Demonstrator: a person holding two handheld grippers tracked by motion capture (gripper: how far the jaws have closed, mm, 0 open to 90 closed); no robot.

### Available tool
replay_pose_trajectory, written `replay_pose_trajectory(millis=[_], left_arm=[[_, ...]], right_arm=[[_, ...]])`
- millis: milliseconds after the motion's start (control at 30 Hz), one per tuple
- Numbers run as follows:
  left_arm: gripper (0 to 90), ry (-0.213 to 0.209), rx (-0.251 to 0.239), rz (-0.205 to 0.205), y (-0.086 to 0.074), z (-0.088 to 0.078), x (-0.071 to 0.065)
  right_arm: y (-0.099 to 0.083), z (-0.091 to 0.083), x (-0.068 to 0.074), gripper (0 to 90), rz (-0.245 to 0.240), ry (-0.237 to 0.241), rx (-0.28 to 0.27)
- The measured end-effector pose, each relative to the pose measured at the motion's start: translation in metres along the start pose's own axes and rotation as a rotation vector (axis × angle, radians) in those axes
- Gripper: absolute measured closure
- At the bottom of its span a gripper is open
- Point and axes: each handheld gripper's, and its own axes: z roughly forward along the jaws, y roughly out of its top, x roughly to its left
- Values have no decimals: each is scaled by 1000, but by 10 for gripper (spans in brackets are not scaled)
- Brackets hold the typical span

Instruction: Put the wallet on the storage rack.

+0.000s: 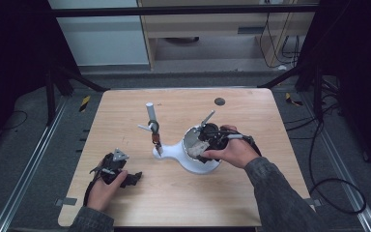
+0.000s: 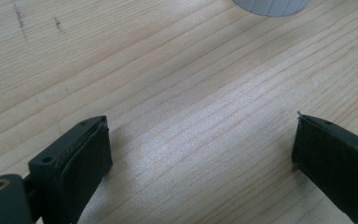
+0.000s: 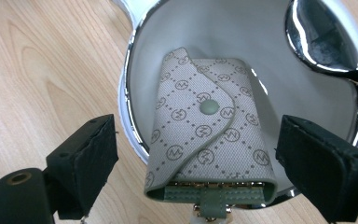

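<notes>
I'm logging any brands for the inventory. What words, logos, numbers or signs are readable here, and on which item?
"M": a letter inside a circle, repeated as a monogram all over the grey-green key pouch lying in the white bowl.
No brand name spelled out on the pouch.
The snap button looks plain.
Nothing readable on the table, the stand or either hand-held gripper.

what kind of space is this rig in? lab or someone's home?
Most likely a lab or recording cell, not a home: a bare wooden table fenced by a black metal frame, dark curtains at the sides, floor rails and loose cables running around it.
</notes>
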Motion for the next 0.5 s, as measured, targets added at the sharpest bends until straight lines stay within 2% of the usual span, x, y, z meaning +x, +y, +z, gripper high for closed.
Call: replay_pose_trajectory(millis=[267, 500], left_arm=[[38, -3, 2, 3, 0, 0, 0], [19, 4, -10, -6, -2, 1, 0]], right_arm=[[-6, -8, 0, 96, -1, -14, -25], [-17, -23, -9, 60, 38, -55, -72]])
